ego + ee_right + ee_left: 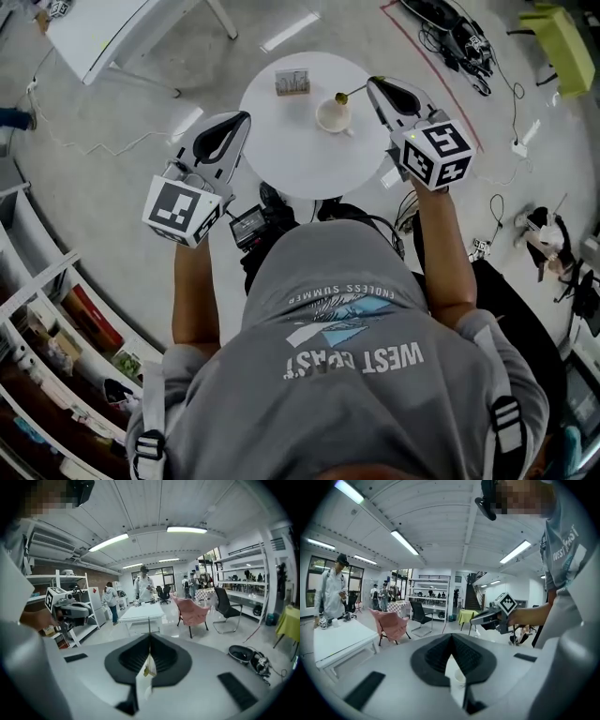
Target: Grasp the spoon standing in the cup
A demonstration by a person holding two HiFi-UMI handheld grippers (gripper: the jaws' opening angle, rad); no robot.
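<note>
Fingers of the right gripper (373,82) are seen pinched nearly shut on the thin handle of the spoon (342,97), which leans out of the cup (333,117) up-right toward them. Left gripper (244,118) is shut on nothing, well apart at the counter (281,155) edge. A pull along the handle is judged clear; a card stand (292,82) is set well left.

Spoon (352,93): bottom end sunk inside the cup (333,116), out of sight.
Small box (292,82): too tiny to tell what is in it.
Cup (459,678) in the left gripper view: only a thin strip of it shows.
Spoon (148,669) in the right gripper view: just a blurry yellow bit.
</note>
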